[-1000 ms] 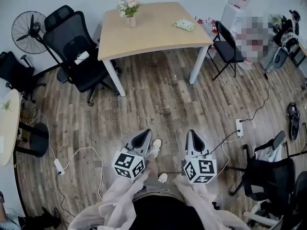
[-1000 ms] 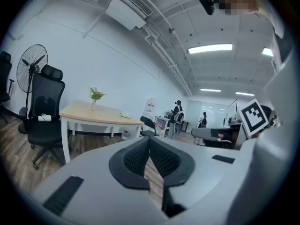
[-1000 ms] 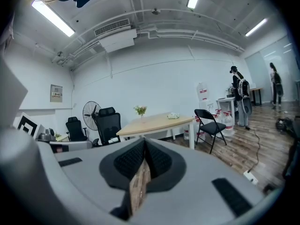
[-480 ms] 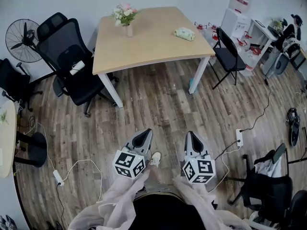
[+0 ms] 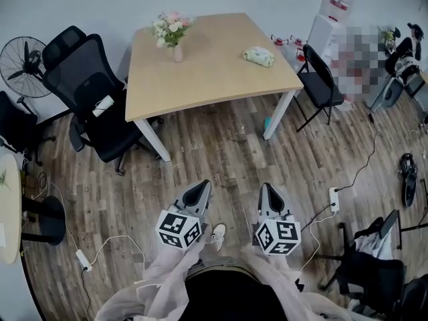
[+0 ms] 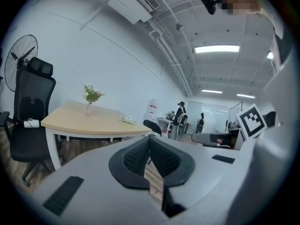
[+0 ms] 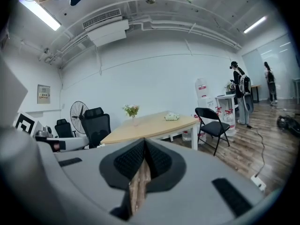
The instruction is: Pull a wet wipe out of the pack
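The wet wipe pack (image 5: pixel 258 56), pale green and soft, lies near the right end of the wooden table (image 5: pixel 207 72), far ahead of both grippers. It also shows small in the left gripper view as the pack (image 6: pixel 128 120) and in the right gripper view as the pack (image 7: pixel 171 117). My left gripper (image 5: pixel 202 185) and right gripper (image 5: pixel 267 186) are held side by side over the wood floor, pointing at the table. In their own views the left gripper (image 6: pixel 150 138) and the right gripper (image 7: pixel 144 140) have their jaws together with nothing between them.
A vase of flowers (image 5: pixel 172 33) stands on the table's left part. A black office chair (image 5: pixel 93 95) and a fan (image 5: pixel 23 57) are left of it, and a folding chair (image 5: pixel 319 79) is at its right. Cables and a power strip (image 5: pixel 332 199) lie on the floor.
The table and chairs have drawn nearer and lower in the head view as the person walks toward them. Both grippers keep their pose, still shut.
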Available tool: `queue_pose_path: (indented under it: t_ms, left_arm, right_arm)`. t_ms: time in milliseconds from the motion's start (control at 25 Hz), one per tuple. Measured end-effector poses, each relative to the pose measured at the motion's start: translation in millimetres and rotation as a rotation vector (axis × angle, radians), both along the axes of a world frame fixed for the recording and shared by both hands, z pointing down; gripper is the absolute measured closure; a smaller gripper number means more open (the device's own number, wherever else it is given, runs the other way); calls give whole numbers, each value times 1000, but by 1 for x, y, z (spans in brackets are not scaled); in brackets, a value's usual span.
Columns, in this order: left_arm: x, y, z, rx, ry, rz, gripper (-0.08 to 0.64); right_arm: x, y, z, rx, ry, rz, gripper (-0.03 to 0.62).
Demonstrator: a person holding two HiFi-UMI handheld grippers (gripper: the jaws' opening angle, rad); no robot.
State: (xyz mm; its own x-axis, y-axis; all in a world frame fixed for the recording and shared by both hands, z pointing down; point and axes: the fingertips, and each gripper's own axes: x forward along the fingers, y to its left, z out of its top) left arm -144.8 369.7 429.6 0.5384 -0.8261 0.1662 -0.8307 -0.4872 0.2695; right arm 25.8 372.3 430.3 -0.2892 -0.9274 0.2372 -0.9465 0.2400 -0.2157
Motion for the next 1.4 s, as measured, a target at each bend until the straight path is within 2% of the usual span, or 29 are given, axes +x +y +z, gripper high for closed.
queue_pose_path:
  t_ms: [360,720,1000,1400]
  left_arm:
    - [-20,-55,4,-3,9,16,548]
    - [-22,-75,8,-4,17,35,549]
    - [-14,-89,15,-9,17,29,548]
    - [4,-146,15,-5,-9,28,549]
  right_arm:
    - [-18,-51,1,1,-1,31,581]
    - [-18,-70,-4,18,9,51,581]
    - [-9,-84,1,21,7,54,581]
    - [13,-139,3,16,-10,63,581]
